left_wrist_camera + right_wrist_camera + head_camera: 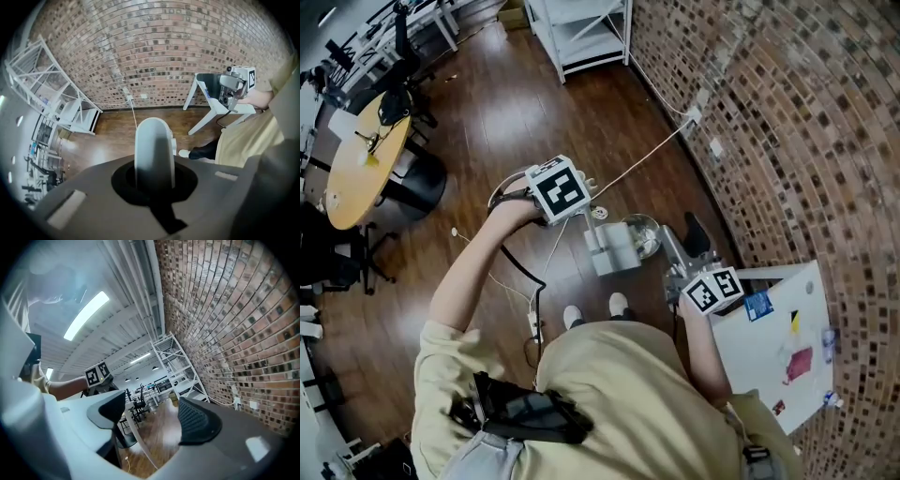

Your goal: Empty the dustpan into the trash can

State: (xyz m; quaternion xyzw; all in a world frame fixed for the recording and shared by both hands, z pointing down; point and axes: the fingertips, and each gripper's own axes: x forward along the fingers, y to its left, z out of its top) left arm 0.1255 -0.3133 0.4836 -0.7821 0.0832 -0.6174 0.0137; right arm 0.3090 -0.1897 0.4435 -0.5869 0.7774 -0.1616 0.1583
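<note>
1. Head view: the left gripper (605, 246) points steeply down, just left of a round pale vessel (643, 234), judged to be the trash can. The pan itself cannot be made out. Tipping before the pan is over the rim would scatter dirt on the wooden floor (487, 122). The white cable (642, 161) just beyond could snag a foot.
2. Left gripper view: the jaws are pressed together on a smooth, rounded white dustpan handle (154, 150). So narrow a pinch may let it swivel or slip.
3. Right gripper view: the right gripper (154, 419) has its jaws spread and empty, facing out into the room. Nothing steadies the can if the pan bumps it.
</note>
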